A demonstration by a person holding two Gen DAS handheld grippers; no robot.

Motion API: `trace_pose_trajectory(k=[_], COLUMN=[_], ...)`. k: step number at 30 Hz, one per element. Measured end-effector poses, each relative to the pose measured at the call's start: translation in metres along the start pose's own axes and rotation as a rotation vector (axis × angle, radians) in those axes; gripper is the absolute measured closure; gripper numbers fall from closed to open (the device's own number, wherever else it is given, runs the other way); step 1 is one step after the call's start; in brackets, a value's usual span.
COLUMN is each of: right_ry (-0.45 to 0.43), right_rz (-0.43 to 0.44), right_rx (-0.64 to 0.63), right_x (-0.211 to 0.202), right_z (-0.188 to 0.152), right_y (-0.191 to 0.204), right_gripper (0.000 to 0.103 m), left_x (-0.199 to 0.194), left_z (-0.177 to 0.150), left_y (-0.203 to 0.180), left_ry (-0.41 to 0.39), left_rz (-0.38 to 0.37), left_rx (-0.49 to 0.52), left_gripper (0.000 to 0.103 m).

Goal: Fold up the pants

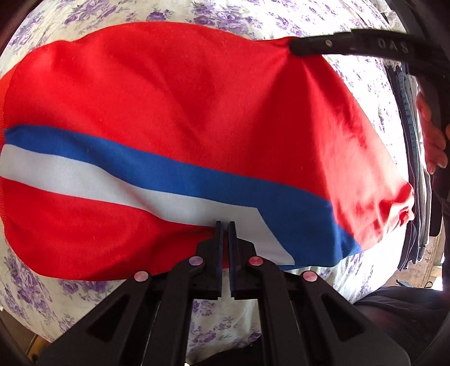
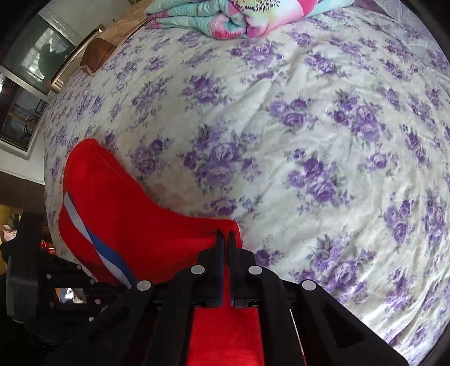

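The red pants (image 1: 168, 93) with a blue and white side stripe lie spread on a floral bedsheet (image 1: 230, 17). My left gripper (image 1: 225, 225) is shut on the near edge of the pants, at the white stripe. My right gripper (image 1: 298, 48) shows at the upper right of the left wrist view, pinching the far corner of the pants. In the right wrist view the right gripper (image 2: 225, 235) is shut on a red corner of the pants (image 2: 135, 211), and the cloth runs back under it. The left gripper's body (image 2: 42, 281) shows at the lower left.
The bedsheet (image 2: 309, 140) covers the bed. A folded colourful quilt (image 2: 225, 17) lies at the far end. A stack of folded dark garments (image 1: 413, 157) sits to the right of the pants. A window and wooden headboard (image 2: 95, 50) are at the far left.
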State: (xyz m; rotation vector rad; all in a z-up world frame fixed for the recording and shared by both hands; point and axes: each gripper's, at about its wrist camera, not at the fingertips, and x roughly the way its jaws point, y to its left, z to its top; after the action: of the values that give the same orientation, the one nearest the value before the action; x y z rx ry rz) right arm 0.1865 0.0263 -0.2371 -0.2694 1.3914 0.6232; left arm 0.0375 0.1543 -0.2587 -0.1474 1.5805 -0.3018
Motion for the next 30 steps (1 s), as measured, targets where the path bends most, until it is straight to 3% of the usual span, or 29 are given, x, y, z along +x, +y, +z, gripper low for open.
trace_pose_trajectory(k=[2,6,7,8,9,10,12,13,15,18,19,22,27,30], right_ry=[0.054,0.011,0.015,0.019,0.007,-0.02,-0.101,-0.147,-0.215,-0.223,-0.212,-0.172,-0.117,-0.085], right_rz=[-0.032,0.052,0.07,0.056,0.038,0.027,-0.025,-0.072,-0.116,-0.097,-0.081,-0.025,0.006,-0.037], right_rx=[-0.001,0.058,0.097,0.135,0.162,0.181,0.225,0.254,0.302,0.366,0.374,0.379,0.415,0.433], right_x=[0.026,0.026,0.022,0.014,0.002,-0.013,-0.052,-0.072,-0.106,-0.125,-0.124,-0.104,-0.062,-0.04], right_z=[-0.001,-0.006,-0.008,-0.012,-0.016,-0.021,-0.038,-0.051,-0.084,-0.141,-0.161,-0.203,-0.247,-0.257], right_y=[-0.003,-0.016,-0.022,-0.028,-0.033,-0.037,-0.048,-0.053,-0.065,-0.075,-0.073,-0.048,-0.017,-0.013], right_gripper=[0.1,0.097,0.09,0.076,0.072,0.071,0.054,0.04,0.035,0.035,0.037,0.102,0.102,0.102], left_x=[0.001,0.0,-0.001,-0.002,-0.004,-0.009,-0.019,-0.025,-0.036,-0.047,-0.046,-0.035,0.006,0.019], left_z=[0.001,0.003,0.004,0.005,0.006,0.008,0.012,0.015,0.023,0.048,0.06,0.096,0.137,0.144], left_y=[-0.003,-0.003,-0.003,-0.002,-0.003,-0.005,-0.01,-0.015,-0.024,-0.051,-0.064,-0.095,-0.116,-0.118], left_ry=[0.006,0.01,0.015,0.021,0.024,0.02,-0.008,-0.024,-0.053,-0.087,-0.091,-0.09,-0.019,0.0], left_rz=[0.017,0.018,0.01,0.006,0.014,0.044,0.1,0.097,0.054,0.02,0.028,0.028,0.043,0.063], left_rx=[0.01,0.015,0.009,0.006,0.005,0.012,0.044,0.055,0.074,0.132,0.159,0.215,0.192,0.197], left_gripper=[0.1,0.1,0.1,0.1,0.1,0.1,0.098,0.098,0.098,0.098,0.098,0.097,0.097,0.097])
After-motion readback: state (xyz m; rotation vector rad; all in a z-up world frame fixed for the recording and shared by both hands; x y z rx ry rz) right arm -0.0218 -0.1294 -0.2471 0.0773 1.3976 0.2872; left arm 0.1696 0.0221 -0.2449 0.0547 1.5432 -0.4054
